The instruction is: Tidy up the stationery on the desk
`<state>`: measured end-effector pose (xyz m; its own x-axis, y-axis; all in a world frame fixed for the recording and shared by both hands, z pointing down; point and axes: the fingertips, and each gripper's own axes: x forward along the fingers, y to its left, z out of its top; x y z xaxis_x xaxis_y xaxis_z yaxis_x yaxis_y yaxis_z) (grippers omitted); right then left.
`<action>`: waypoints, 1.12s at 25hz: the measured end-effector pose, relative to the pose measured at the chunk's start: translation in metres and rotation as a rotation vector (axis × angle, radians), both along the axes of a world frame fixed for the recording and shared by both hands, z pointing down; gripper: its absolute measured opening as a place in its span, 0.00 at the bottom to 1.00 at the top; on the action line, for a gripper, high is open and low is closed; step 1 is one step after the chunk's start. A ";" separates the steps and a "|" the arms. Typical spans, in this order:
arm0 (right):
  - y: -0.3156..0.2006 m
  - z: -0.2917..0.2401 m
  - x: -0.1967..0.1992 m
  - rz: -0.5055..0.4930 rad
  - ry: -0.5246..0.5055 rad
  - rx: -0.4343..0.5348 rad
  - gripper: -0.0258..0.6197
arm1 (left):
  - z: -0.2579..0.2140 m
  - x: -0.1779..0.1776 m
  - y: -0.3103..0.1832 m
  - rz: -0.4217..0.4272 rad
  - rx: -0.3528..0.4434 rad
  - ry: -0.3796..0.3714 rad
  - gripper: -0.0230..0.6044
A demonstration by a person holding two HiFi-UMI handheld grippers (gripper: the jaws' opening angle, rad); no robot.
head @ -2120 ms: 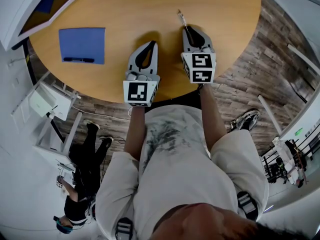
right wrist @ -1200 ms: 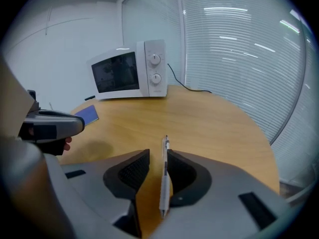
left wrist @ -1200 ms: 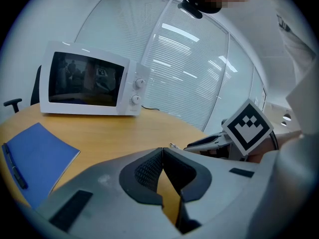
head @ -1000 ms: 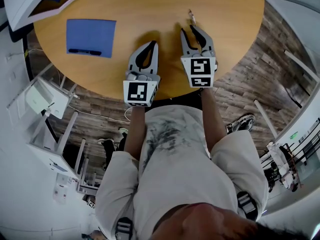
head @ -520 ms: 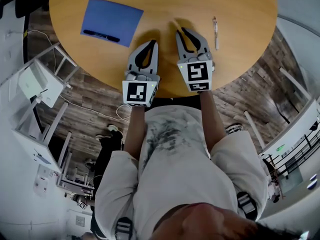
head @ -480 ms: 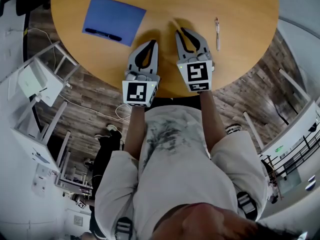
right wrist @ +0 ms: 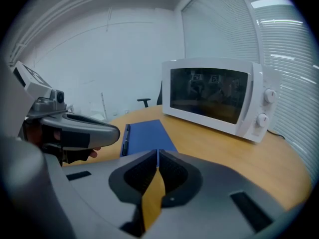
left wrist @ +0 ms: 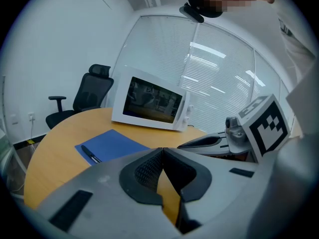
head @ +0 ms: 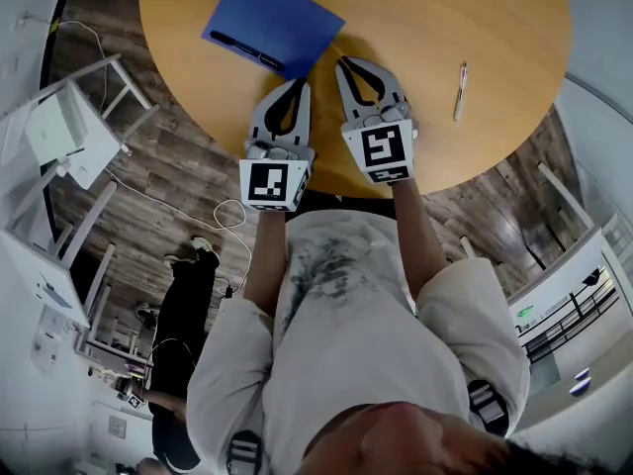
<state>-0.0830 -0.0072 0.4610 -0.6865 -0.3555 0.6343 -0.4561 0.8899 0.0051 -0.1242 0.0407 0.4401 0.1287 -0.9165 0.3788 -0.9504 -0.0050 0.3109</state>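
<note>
A blue folder (head: 274, 23) lies on the round wooden table (head: 445, 8) with a black pen (head: 243, 47) along its near edge. A silver pen (head: 460, 77) rests alone on the table at the right. My left gripper (head: 301, 86) is shut and empty, just short of the folder's near corner. My right gripper (head: 339, 63) is beside it with its tip at the folder's right corner; its jaws have just been closing with nothing between them, and they now meet. In the right gripper view the folder (right wrist: 147, 135) and the black pen (right wrist: 124, 139) lie straight ahead of the right gripper (right wrist: 157, 152).
A white microwave (right wrist: 217, 96) stands on the far side of the table, beyond the folder. An office chair (left wrist: 92, 86) sits behind the table. On the floor at the left are a white shelf unit (head: 59, 137), cables (head: 223, 216) and a seated person (head: 183, 344).
Both grippers swung left across the table to the blue folder. The right gripper's jaws went from wide open to closed, and the silver pen stayed behind at the right.
</note>
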 end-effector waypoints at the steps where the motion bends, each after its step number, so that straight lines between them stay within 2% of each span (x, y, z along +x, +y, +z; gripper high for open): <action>1: 0.002 0.000 -0.007 -0.016 -0.002 0.001 0.15 | 0.001 -0.006 0.002 -0.012 0.002 0.003 0.05; 12: 0.022 0.010 -0.081 -0.173 -0.013 -0.013 0.15 | 0.011 -0.061 0.019 -0.107 -0.020 0.018 0.05; 24: 0.045 0.029 -0.117 -0.289 0.011 -0.049 0.16 | 0.020 -0.095 0.035 -0.170 -0.048 0.015 0.05; 28: 0.051 0.041 -0.122 -0.299 0.034 -0.056 0.24 | 0.025 -0.103 0.043 -0.185 -0.056 0.013 0.05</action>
